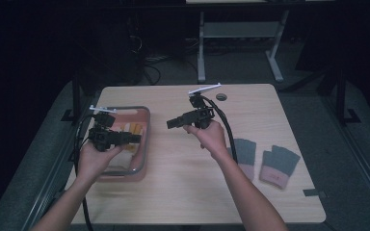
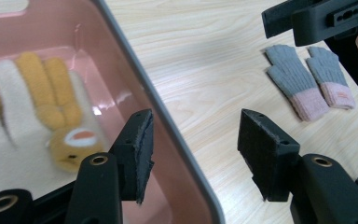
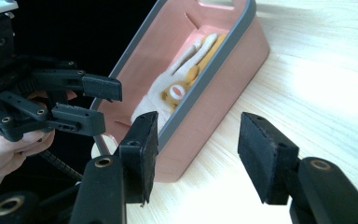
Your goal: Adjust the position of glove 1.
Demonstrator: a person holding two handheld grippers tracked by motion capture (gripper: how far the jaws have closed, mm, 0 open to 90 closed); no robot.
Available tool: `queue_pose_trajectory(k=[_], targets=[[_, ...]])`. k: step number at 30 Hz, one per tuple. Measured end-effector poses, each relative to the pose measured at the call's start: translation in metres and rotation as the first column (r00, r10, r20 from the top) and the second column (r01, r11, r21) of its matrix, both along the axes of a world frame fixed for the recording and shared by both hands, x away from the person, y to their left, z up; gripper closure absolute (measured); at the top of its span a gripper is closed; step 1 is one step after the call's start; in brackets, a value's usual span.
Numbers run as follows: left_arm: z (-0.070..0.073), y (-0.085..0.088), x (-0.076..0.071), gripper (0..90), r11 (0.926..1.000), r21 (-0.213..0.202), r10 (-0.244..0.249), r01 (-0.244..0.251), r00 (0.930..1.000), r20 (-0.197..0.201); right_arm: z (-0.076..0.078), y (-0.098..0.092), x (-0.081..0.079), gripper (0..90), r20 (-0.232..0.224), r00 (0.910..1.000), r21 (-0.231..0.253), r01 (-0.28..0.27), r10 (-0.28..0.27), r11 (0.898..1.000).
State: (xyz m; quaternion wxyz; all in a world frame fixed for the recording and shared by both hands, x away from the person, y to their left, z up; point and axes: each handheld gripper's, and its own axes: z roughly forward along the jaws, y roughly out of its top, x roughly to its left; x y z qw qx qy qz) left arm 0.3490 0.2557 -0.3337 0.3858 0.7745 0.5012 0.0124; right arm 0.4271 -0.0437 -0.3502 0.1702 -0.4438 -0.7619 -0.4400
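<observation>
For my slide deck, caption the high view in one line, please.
Two hand-held grippers, left and right, both open, hover over a wooden table between a pink bin and grey gloves.

Pink bin [image 1: 144,144], grey-and-pink gloves [image 1: 279,166]

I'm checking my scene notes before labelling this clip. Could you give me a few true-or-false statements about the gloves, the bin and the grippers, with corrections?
1. The pink bin holds a cream and yellow glove. True.
2. The grey gloves lie inside the bin. False: they lie on the table, to the person's right.
3. The left gripper is open and holds nothing. True.
4. The right gripper is shut on a grey glove. False: its jaws stand apart, empty.
5. Each grey glove has a pink cuff. True.
</observation>
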Motion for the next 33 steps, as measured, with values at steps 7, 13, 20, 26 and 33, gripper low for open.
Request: queue_pose_trajectory(k=[7,13,20,26,33], targets=[[0.003,-0.014,0.0,44.2,0.9997,-0.001,-0.023,0.023,0.9997,0.009,0.001,-0.014,-0.003,48.1,0.004,0.9999,-0.005,0.013,-0.013,1.0],[0.003,-0.027,0.0,43.6,0.9991,-0.005,-0.043,0.043,0.9989,0.018,-0.001,-0.029,-0.007,47.8,0.006,0.9994,-0.001,0.033,-0.033,0.999],[0.003,-0.042,0.0,42.4,0.9975,-0.005,-0.071,0.071,0.997,0.032,-0.005,-0.044,-0.012,47.5,-0.003,0.9989,-0.004,0.048,-0.048,0.999],[0.004,-0.054,-0.001,41.8,0.9957,-0.004,-0.092,0.092,0.995,0.04,-0.008,-0.059,-0.018,47.5,-0.01,0.9973,-0.001,0.072,-0.072,0.997],[0.003,-0.067,-0.002,41.4,0.9935,-0.009,-0.113,0.114,0.9924,0.048,-0.011,-0.074,-0.023,47.3,-0.011,0.9955,0.001,0.094,-0.094,0.996]])
